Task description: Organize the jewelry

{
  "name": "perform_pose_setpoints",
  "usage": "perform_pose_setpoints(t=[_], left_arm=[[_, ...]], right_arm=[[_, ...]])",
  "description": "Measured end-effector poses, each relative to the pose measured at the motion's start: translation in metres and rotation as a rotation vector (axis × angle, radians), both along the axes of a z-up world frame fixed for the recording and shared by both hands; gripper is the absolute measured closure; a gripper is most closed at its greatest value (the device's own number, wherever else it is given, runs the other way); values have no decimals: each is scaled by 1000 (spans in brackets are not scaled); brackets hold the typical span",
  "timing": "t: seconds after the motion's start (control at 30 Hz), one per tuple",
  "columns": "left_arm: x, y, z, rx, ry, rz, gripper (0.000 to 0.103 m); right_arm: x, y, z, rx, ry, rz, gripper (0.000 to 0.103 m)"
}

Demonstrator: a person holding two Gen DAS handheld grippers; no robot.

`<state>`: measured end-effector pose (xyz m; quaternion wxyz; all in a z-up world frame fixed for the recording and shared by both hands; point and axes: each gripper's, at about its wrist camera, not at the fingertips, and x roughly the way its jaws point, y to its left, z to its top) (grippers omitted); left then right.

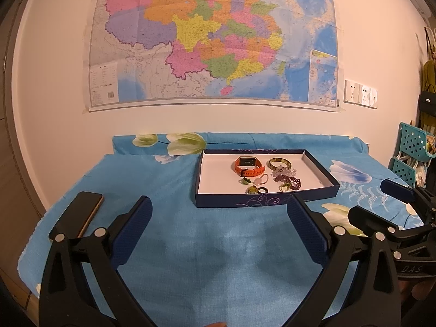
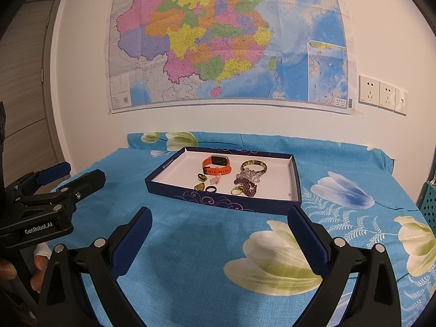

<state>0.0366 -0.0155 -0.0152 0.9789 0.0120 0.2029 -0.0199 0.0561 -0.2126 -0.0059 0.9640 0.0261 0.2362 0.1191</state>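
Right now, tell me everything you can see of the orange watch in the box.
The orange watch has a dark rectangular face and an orange strap that looks like rubber, fastened into a loop. It lies on the white floor of the shallow dark-blue box, in the far half, left of the mottled bangle and apart from it. Its face tilts up toward the wall side. No gripper touches it.

Right gripper (image 2: 218,227) spread wide above a blue floral cloth (image 2: 190,259), facing a jewelry-filled box (image 2: 226,204).

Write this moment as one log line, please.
left tongs: open, empty | right tongs: open, empty | jewelry: in box | phone: on cloth
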Motion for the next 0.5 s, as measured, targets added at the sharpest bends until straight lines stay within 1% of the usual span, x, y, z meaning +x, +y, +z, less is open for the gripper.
perform_pose_setpoints(t=[0.17,0.27,0.4,0.47,0.5], left_arm=[[1,1,1,-27,0,-12,6],[4,1,-2,-24,14,-10,6],[16,3,-12,-37,80,-17,6],[24,6,-19,-41,115,-9,6],[31,10,-25,-47,149,-9,6]], right_arm=[[1,-1,-1,-4,5,2,7],[3,0,-3,-9,14,4,7],[9,-3,-8,-31,40,0,7],[18,-10,-14,-39,76,0,7],[24,-15,-17,-47,101,-8,7]])
